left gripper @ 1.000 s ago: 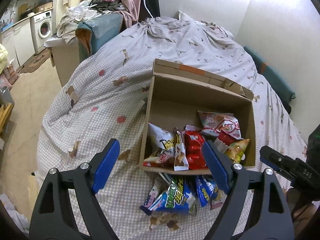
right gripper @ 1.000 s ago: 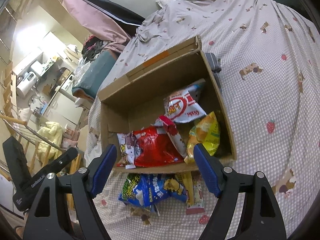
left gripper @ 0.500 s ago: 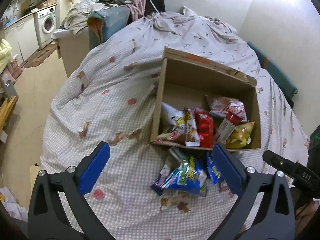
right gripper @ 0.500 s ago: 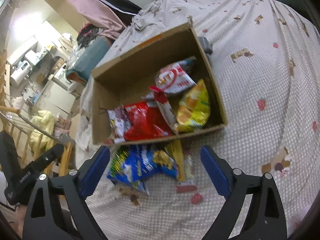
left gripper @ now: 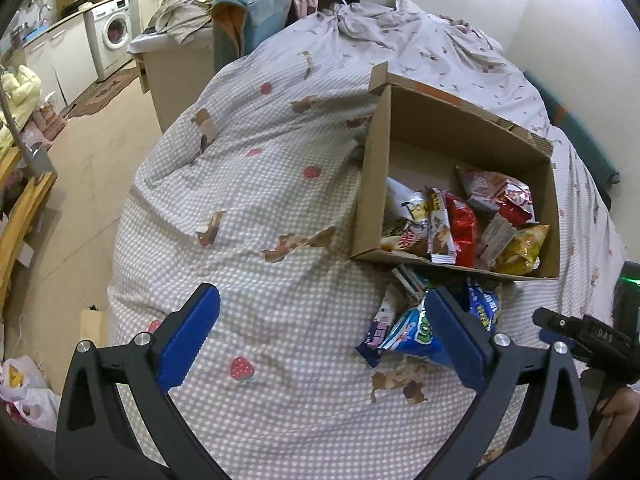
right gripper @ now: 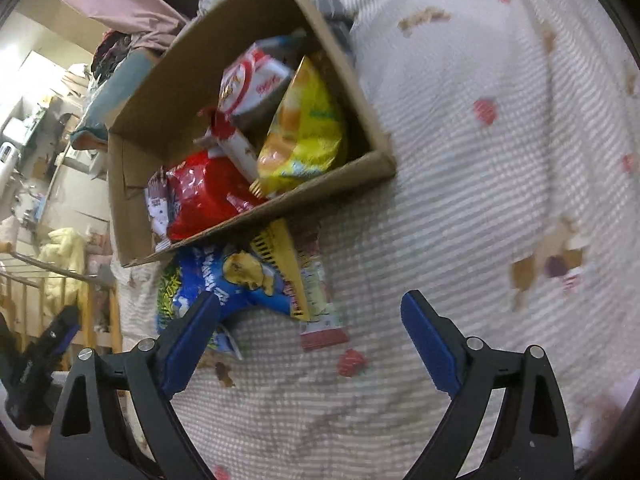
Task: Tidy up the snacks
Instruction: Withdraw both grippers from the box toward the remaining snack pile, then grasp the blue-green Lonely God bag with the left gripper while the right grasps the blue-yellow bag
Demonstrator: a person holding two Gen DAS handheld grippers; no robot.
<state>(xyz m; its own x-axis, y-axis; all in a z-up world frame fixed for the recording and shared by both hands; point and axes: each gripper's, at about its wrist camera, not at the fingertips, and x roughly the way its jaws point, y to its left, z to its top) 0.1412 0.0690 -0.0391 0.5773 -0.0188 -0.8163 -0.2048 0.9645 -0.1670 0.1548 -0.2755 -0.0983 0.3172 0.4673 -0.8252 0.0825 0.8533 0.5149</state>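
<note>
A cardboard box (left gripper: 370, 184) lies on a checked bedspread (left gripper: 260, 208), holding several snack bags: a red one (left gripper: 462, 230), a yellow one (left gripper: 520, 248) and a white-and-red one (left gripper: 496, 192). Loose blue bags (left gripper: 408, 332) lie in a heap just in front of the box. My left gripper (left gripper: 320, 320) hangs open over bare bedspread, its right finger overlapping the heap. In the right wrist view the box (right gripper: 332, 184) is upper left and the blue bag (right gripper: 224, 280) lies below it. My right gripper (right gripper: 310, 320) is open, with a small red-and-white packet (right gripper: 322, 316) in its gap.
A low cabinet with piled clothes (left gripper: 188, 28) stands left of the bed, a washing machine (left gripper: 114, 32) beyond it. Wooden furniture (left gripper: 20, 216) lines the floor at far left. The white wall (left gripper: 560, 40) borders the bed on the right. The other gripper (left gripper: 580, 332) shows at the right edge.
Both grippers' jaws have spread wider. The left one slid left, so the box now sits right of its gap. The right one sank toward the loose bags in front of the box.
</note>
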